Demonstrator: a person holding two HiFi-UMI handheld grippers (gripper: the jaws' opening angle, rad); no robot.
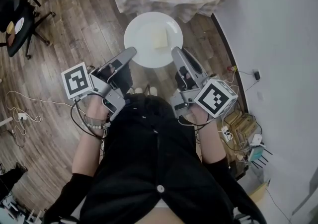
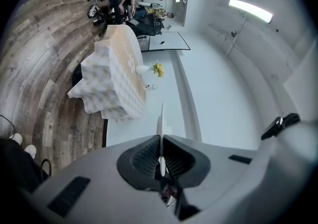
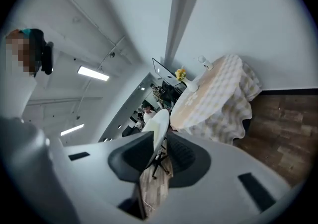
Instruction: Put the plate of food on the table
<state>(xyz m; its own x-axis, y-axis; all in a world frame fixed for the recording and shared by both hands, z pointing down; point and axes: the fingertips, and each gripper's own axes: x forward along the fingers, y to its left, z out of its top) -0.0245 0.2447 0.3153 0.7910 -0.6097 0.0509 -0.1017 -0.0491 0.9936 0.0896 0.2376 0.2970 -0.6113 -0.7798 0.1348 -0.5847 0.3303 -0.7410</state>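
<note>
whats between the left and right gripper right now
The white plate, carrying a pale block of food, spans the gap; left gripper and right gripper each clamp its rim, as the head view shows.

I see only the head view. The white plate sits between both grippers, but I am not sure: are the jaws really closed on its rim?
Observer: Yes for the left. In the left gripper view, the left gripper has its jaws pressed on the plate, which shows edge-on between them.
Operator: And the right one?
Observer: The right gripper has the plate rim between its jaws too, in the right gripper view.
Operator: What stands on the table?
Observer: The table carries a small white vase with yellow flowers, outside your view.
</note>
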